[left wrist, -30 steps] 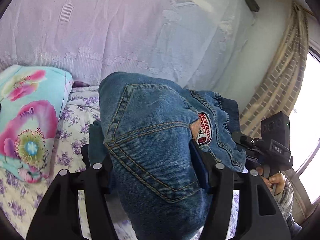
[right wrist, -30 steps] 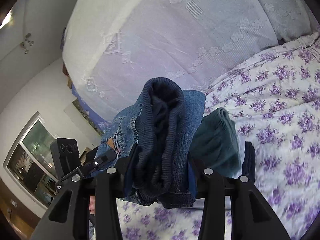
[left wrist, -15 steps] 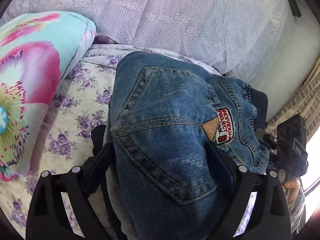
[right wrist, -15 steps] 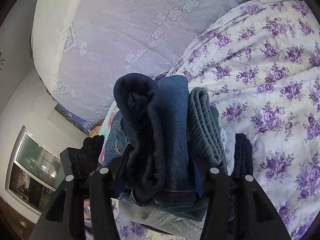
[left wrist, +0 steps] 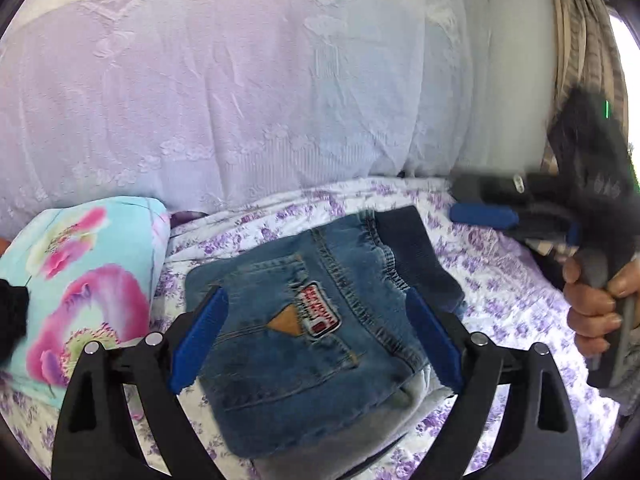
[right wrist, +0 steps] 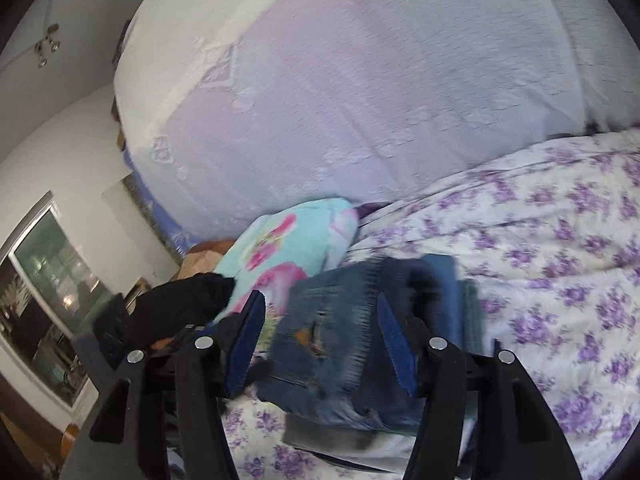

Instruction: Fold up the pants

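now both grippers, left (left wrist: 316,336) & right (right wrist: 320,344), just opened off folded jeans (left wrist: 304,340).

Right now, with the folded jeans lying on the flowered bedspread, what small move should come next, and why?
Probably draw both grippers back. The folded jeans rest on a grey garment on the bedspread. The left gripper stands open astride them, pads clear; the right gripper has just been opening, denim between its pads. The fold looks done.
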`<action>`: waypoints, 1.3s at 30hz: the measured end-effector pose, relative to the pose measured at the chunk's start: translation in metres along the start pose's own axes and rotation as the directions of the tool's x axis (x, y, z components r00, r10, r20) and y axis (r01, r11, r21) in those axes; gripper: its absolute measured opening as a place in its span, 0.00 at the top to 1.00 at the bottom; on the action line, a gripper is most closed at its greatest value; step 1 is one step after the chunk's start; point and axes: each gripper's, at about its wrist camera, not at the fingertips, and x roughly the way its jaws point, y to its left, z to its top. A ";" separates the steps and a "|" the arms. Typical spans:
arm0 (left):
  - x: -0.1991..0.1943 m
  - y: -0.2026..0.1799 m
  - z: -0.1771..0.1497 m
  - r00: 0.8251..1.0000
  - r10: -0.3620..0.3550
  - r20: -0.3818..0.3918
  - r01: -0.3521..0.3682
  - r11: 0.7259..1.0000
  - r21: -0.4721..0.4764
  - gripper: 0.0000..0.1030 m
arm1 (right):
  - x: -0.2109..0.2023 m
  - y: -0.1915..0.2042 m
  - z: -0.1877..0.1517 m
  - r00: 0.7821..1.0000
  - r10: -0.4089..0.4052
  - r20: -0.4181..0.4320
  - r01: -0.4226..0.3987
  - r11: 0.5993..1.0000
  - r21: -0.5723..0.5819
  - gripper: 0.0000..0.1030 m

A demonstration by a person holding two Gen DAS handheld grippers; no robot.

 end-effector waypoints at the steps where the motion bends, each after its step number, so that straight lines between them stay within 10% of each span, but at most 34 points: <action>1: 0.005 -0.002 -0.002 1.000 -0.002 -0.008 0.002 1.000 -0.007 0.15 | 0.009 0.002 0.003 1.000 -0.004 -0.003 0.004 1.000 0.000 0.42; 8: 0.054 -0.016 -0.033 0.997 0.028 -0.072 -0.028 1.000 0.002 0.14 | 0.071 -0.030 0.005 0.991 -0.106 -0.083 0.106 0.994 -0.011 0.48; 14: 0.077 -0.024 -0.036 0.994 0.081 -0.077 -0.079 0.997 0.023 0.14 | 0.080 -0.094 -0.010 0.995 -0.082 -0.062 0.090 0.986 0.142 1.00; 17: 0.081 -0.023 -0.038 0.994 0.080 -0.079 -0.078 0.997 0.026 0.14 | 0.079 -0.115 -0.015 0.999 0.005 -0.054 0.007 0.976 0.219 1.00; 21: 0.073 -0.030 -0.039 0.991 0.117 -0.062 -0.115 0.993 0.038 0.13 | 0.072 -0.090 -0.013 0.995 -0.086 -0.053 0.092 0.987 0.135 0.99; 25: 0.053 -0.031 -0.042 0.990 0.131 -0.054 -0.131 0.991 0.006 0.11 | 0.058 -0.061 -0.015 0.992 -0.124 -0.036 0.125 0.991 0.046 0.91; 30: 0.016 -0.044 -0.053 0.984 0.180 -0.009 -0.179 0.982 0.055 0.05 | 0.010 -0.030 -0.031 0.981 -0.176 0.081 0.179 0.983 -0.037 0.30; 39: -0.046 -0.078 -0.072 0.973 0.224 0.045 -0.228 0.968 0.106 0.05 | -0.053 0.032 -0.078 0.892 -0.395 0.218 0.441 0.865 -0.238 0.07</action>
